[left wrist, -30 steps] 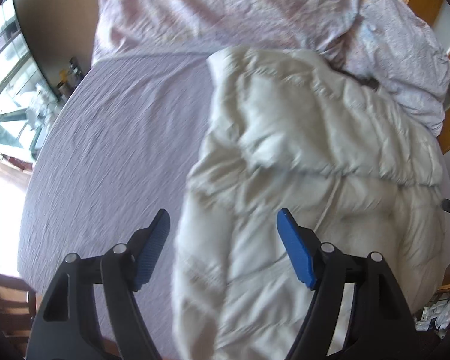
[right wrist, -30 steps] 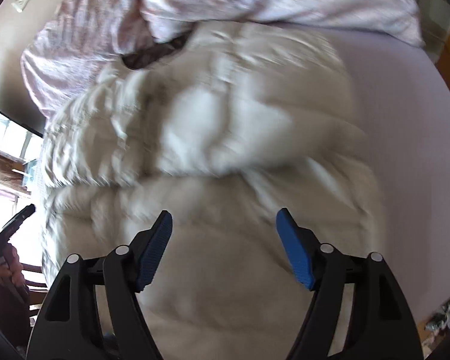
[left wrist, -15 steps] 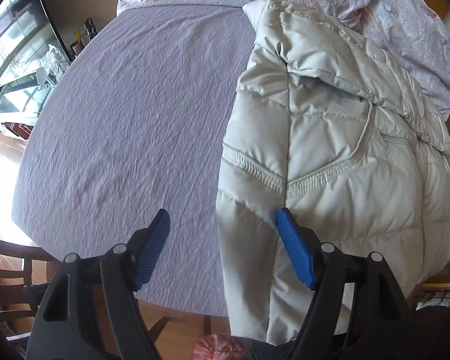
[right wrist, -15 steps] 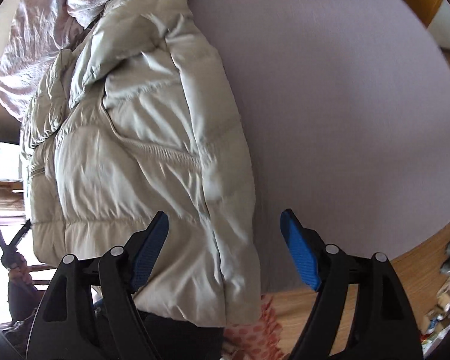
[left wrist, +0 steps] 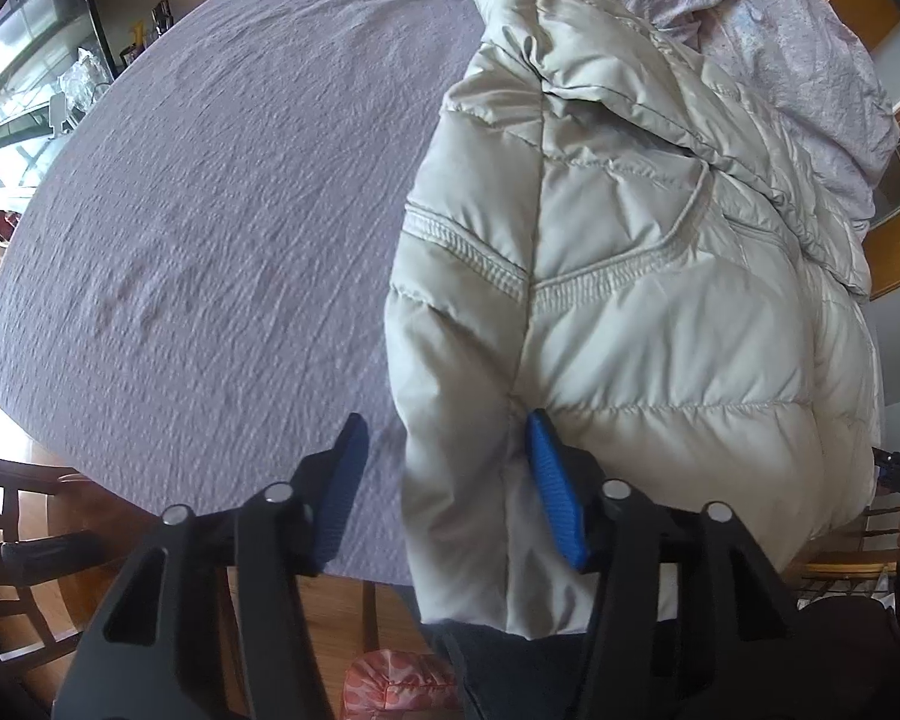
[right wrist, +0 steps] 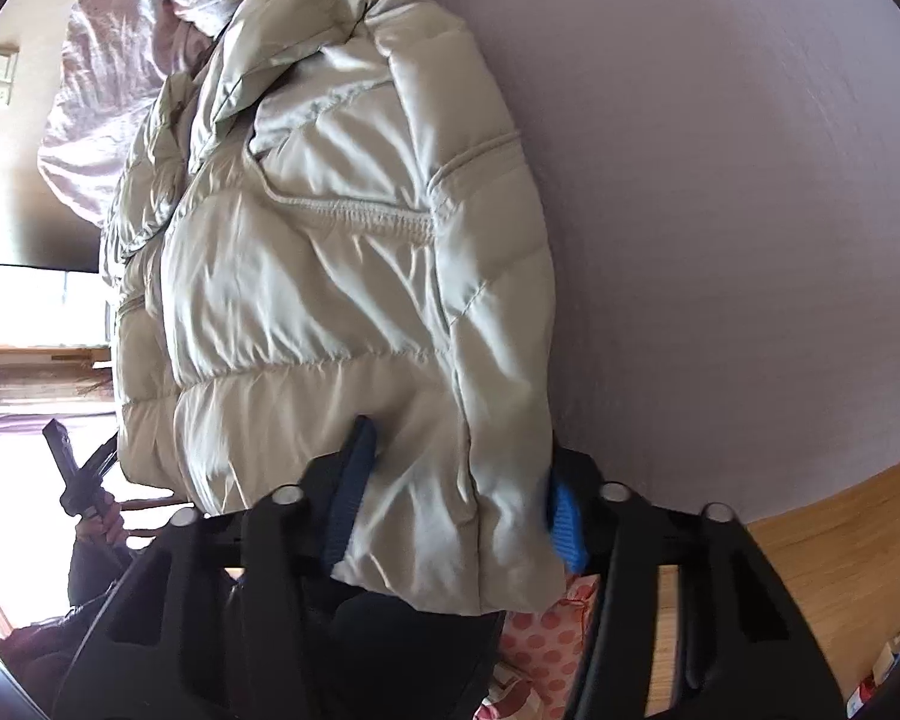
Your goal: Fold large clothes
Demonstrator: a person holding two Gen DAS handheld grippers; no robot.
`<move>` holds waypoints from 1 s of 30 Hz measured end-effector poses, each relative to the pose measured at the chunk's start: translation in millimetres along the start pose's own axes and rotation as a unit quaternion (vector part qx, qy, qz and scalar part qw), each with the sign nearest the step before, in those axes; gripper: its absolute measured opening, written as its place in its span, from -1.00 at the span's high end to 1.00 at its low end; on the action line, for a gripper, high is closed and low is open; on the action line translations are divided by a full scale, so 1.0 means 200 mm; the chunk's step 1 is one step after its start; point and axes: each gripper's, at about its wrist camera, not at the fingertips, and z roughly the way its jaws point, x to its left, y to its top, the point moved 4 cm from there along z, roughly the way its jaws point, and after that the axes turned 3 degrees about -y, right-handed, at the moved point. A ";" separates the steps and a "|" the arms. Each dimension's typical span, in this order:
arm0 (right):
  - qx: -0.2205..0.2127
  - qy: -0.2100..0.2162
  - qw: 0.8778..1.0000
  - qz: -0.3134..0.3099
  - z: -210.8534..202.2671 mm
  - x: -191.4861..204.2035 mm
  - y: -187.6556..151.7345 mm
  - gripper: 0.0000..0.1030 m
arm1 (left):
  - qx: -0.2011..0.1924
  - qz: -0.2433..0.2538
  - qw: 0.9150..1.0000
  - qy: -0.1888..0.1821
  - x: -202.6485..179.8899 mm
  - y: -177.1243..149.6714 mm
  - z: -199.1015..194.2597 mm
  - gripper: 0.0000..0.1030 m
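A cream quilted puffer jacket [left wrist: 630, 276] lies folded lengthwise on a lilac bed sheet [left wrist: 210, 210], its hem hanging over the near edge. My left gripper [left wrist: 450, 486] is open, with the jacket's hem edge between its blue pads [left wrist: 555, 498]. In the right wrist view the same jacket [right wrist: 330, 276] fills the left half. My right gripper [right wrist: 456, 492] is open, its blue pads [right wrist: 351, 492] straddling the hanging hem corner without pinching it.
A crumpled pink floral duvet [left wrist: 780, 30] is bunched at the bed's far end. Wooden chair [left wrist: 24, 570] stands at the near left on the wood floor [right wrist: 810, 540]. A pink dotted cushion [right wrist: 540, 636] lies below the bed edge.
Both grippers pulled back from above the jacket to the bed's near edge and dropped to its hanging hem, which now sits between the open pads.
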 end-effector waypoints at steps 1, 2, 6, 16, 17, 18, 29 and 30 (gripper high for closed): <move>0.002 0.002 1.000 -0.002 0.00 0.00 -0.01 0.17 | 0.000 0.002 1.000 -0.002 -0.01 -0.01 0.00 0.08; 0.002 0.005 1.000 -0.003 0.00 0.00 -0.02 0.28 | 0.001 0.003 1.000 -0.004 -0.02 -0.01 0.00 0.16; -0.010 0.013 1.000 -0.013 -0.01 0.04 0.01 0.61 | 0.003 0.007 1.000 -0.008 -0.07 0.00 0.01 0.40; -0.061 0.033 0.996 -0.049 -0.08 0.16 0.10 0.81 | -0.018 0.016 1.000 -0.002 -0.14 0.04 -0.04 0.84; -0.065 0.034 0.996 -0.052 -0.09 0.17 0.11 0.81 | -0.021 0.015 1.000 -0.002 -0.14 0.05 -0.06 0.85; -0.069 0.034 0.996 -0.054 -0.11 0.18 0.12 0.81 | -0.023 0.016 1.000 -0.002 -0.15 0.06 -0.07 0.86; -0.131 0.056 0.986 -0.086 -0.28 0.31 0.28 0.83 | -0.085 0.040 0.996 0.003 -0.21 0.21 -0.29 0.91; -0.138 0.058 0.985 -0.089 -0.30 0.32 0.30 0.83 | -0.093 0.040 0.995 0.000 -0.22 0.23 -0.31 0.91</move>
